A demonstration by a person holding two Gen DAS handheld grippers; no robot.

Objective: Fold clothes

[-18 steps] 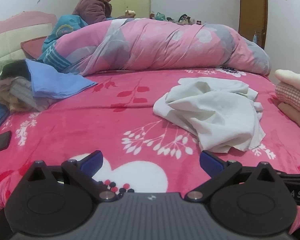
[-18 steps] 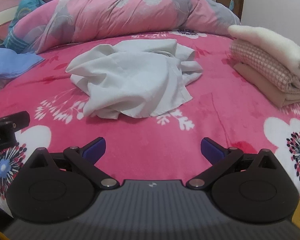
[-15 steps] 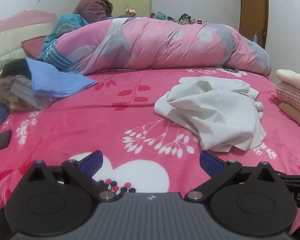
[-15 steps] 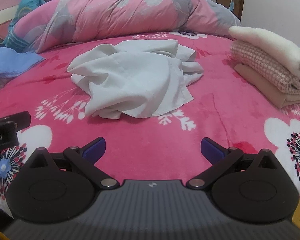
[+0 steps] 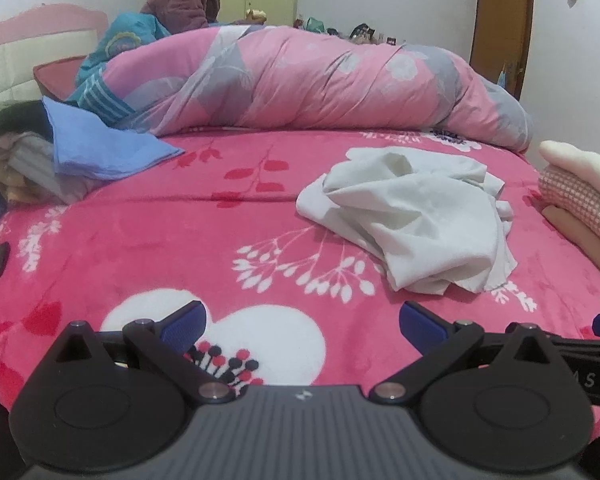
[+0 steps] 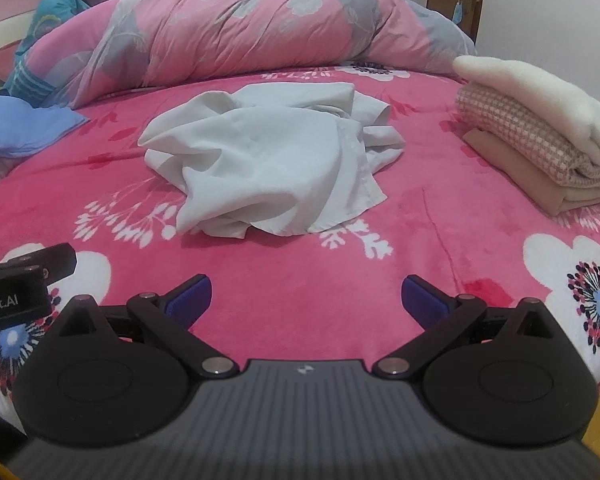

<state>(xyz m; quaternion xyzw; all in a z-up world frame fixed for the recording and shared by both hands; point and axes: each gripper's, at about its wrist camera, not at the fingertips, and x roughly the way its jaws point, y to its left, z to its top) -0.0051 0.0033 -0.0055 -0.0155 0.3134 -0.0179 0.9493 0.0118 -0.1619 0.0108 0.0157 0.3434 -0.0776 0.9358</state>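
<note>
Looks like the very start: the crumpled white garment (image 6: 268, 156) sits mid-bed on the pink blanket (image 6: 440, 240), untouched. Left tool (image 5: 302, 322) and right tool (image 6: 306, 294) both gape wide, empty, hovering short of it; next they'd need to reach in and find edges to spread it flat

White lettering "obot.AI", cut off at the frame edge, is read on the black left gripper (image 6: 18, 300) body at the near left. The letters "A S" are seen on the right gripper (image 5: 580, 380) body at the near right.
</note>
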